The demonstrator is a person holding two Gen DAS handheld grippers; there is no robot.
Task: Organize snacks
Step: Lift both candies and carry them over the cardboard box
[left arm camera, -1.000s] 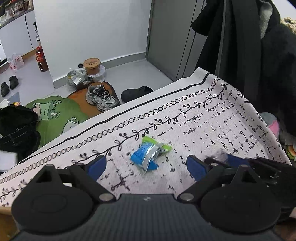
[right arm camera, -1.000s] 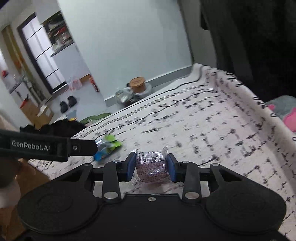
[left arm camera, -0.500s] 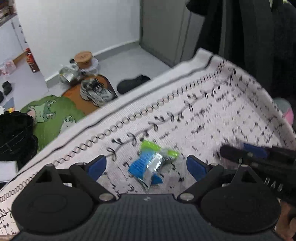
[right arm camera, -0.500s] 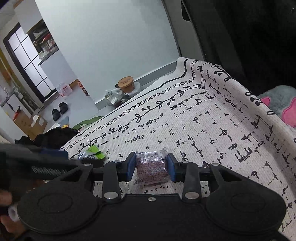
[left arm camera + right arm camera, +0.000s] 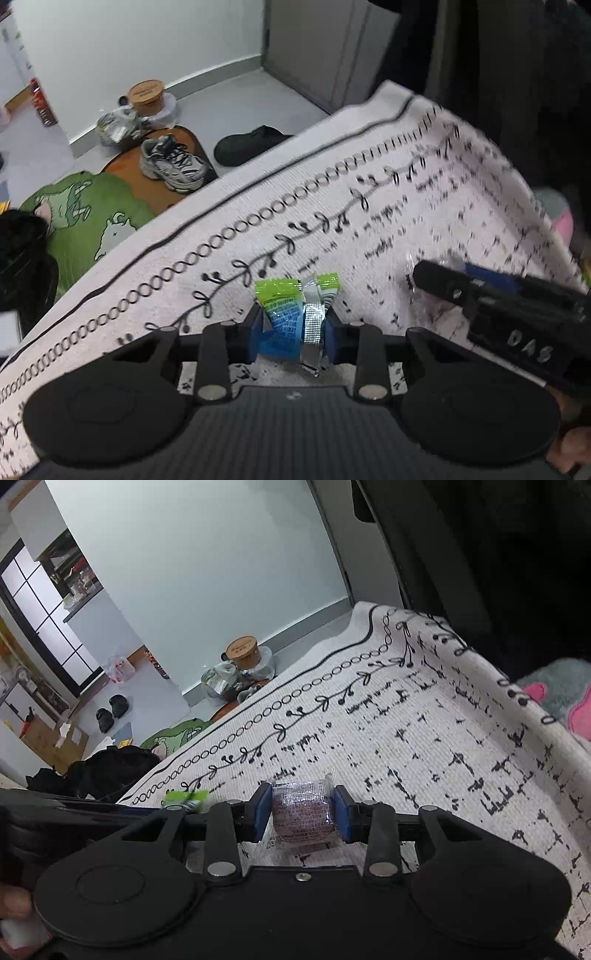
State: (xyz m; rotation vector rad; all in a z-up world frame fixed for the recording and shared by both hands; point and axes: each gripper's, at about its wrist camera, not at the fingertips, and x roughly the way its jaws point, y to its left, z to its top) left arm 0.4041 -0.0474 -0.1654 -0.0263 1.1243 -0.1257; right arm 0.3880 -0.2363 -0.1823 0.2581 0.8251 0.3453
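Note:
My left gripper (image 5: 293, 328) is shut on a blue and green snack packet (image 5: 295, 314) with a silver seam, just above the white patterned cloth (image 5: 332, 206). My right gripper (image 5: 301, 810) is shut on a small maroon snack in clear wrap (image 5: 301, 808), also low over the cloth (image 5: 424, 738). The right gripper shows at the right of the left wrist view (image 5: 517, 314), close beside the left one. The green end of the packet (image 5: 184, 797) shows at the left of the right wrist view.
Beyond the cloth's far edge the floor holds a sneaker (image 5: 171, 166), a black shoe (image 5: 251, 144), a green rug (image 5: 85, 214) and a brown tub (image 5: 146, 96). Dark coats (image 5: 517, 92) hang at the right. A pink and grey plush (image 5: 561, 698) lies past the right edge.
My left gripper has moved onto the blue and green packet and shut on it; it was open a second ago. The right gripper still holds the maroon snack and has come closer.

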